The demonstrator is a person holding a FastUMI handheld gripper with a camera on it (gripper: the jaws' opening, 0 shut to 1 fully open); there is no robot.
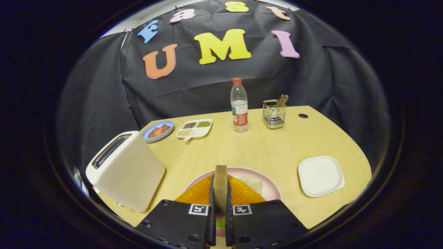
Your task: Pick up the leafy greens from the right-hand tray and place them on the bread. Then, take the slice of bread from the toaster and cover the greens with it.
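One slice: the bread slice stands on edge between the two fingers, its thin side facing the camera and its long axis running up and away from the fingertips.
Fingers: the gripper is clamped on the slice, one finger pressing each flat face.
Below the slice: the pink plate lies just ahead of and beneath the fingers, carrying an orange layer with pale greens on it, slightly to the right of the slice.
Key relation: the slice hangs upright over the plate, so by my judgement it must be tipped flat to cover the greens, and nudged a touch right.
Toaster: the toaster stands left of the plate, near it; its slots look empty.
Right-hand tray: the white tray sits bare, right of the plate.
Stage: greens look placed; covering is the step in hand.
Beyond: a bottle, a wire holder, a small dish and a divided dish stand well apart across the table.
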